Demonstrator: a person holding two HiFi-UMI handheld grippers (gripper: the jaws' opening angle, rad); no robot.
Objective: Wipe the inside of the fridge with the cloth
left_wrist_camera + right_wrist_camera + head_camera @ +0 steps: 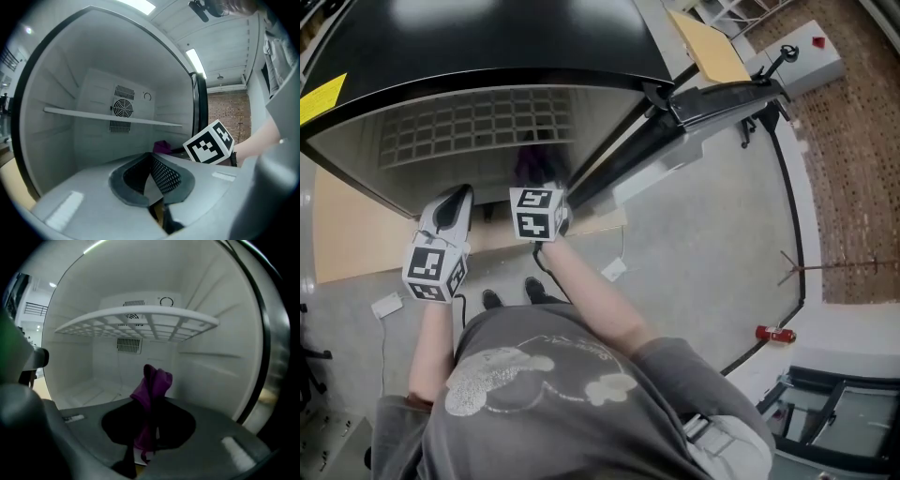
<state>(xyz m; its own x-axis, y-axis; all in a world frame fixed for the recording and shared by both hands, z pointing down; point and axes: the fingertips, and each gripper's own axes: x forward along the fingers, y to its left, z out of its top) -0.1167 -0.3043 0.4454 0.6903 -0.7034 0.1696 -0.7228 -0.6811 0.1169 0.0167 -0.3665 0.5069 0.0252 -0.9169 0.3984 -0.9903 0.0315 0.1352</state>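
Observation:
The fridge (469, 141) stands open in front of me, white inside with a wire shelf (140, 322) and a fan grille (122, 108) on the back wall. My right gripper (149, 427) is shut on the purple cloth (152, 387), which sticks up from its jaws just inside the fridge mouth. In the head view the cloth (528, 165) shows beyond the right gripper (546, 202). My left gripper (151, 174) is shut with nothing in it, held to the left of the right one at the fridge's front; in the head view the left gripper (453, 202) is outside the opening.
The fridge door (675, 122) hangs open to the right. A wooden board (356, 234) lies on the floor under the fridge front. A small red object (776, 334) lies on the floor at the right. The person's feet (511, 296) are near the fridge.

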